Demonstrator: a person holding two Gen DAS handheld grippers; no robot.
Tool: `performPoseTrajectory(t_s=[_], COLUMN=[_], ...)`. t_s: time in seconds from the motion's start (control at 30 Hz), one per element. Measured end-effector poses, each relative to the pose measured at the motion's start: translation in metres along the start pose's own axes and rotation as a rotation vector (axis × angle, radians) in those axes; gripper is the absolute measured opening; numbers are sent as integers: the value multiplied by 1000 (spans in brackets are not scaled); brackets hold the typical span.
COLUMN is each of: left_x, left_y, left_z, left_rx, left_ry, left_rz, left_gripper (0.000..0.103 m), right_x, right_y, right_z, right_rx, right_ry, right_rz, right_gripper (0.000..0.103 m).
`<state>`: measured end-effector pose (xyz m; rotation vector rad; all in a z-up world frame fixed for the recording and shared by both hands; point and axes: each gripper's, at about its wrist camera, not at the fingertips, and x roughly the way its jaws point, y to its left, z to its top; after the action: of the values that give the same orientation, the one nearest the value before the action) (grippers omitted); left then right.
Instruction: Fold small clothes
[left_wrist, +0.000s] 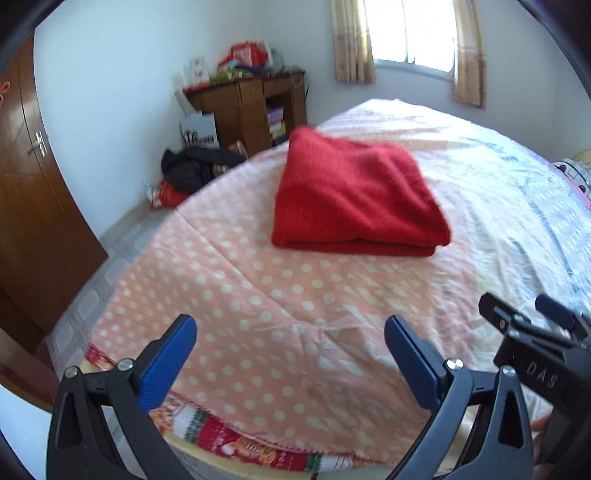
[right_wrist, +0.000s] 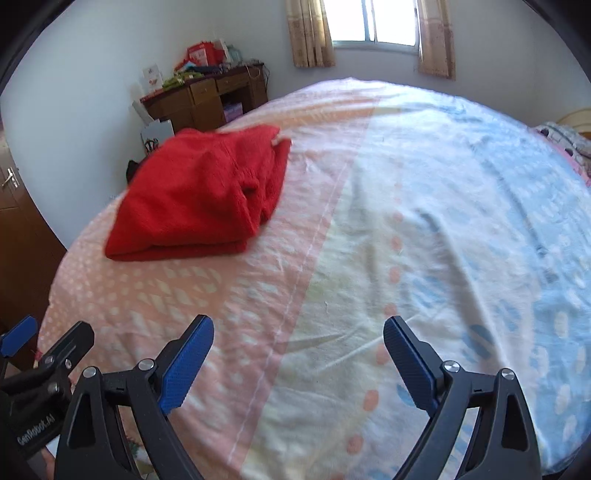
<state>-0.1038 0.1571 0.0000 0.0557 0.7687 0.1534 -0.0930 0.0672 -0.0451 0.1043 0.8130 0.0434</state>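
Folded red sweater (left_wrist: 354, 195) lies on the bed (left_wrist: 258, 302), beyond both grippers' spread fingers (right_wrist: 188, 365).

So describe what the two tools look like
Both match: the left tool and right tool have black plastic frames with silver pivot screws and two blue textured finger pads. White lettering marks each body: "DAS" on one side, "GenRobot.AI" on the other. No cables or sleeves show.

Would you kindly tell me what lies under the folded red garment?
The red garment rests on the pink dotted bedspread. Whatever is beneath its folds is hidden.
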Motion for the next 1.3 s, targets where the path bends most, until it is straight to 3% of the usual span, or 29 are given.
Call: performPoseTrajectory(t_s=[0.13, 0.5, 0.77, 0.97, 1.3], left_x=[-30, -97, -126, -136, -142], left_y=[4, 10, 17, 19, 11], left_z=[-3, 13, 17, 18, 15], left_rx=[27, -18, -41, -55, -22], left_ry=[-85, -264, -328, -354, -378], left_rz=[11, -13, -35, -20, 4], left_gripper=[103, 103, 103, 103, 103], right_x=[-39, -152, -212, -223, -216], right_y=[7, 11, 9, 5, 6], right_z=[6, 22, 11, 9, 8], right_rx=[-15, -10, -5, -5, -20], right_ry=[-93, -410, -641, -692, -670], right_rz=[-21, -15, 0, -22, -32], right_gripper=[94, 95, 102, 102, 102])
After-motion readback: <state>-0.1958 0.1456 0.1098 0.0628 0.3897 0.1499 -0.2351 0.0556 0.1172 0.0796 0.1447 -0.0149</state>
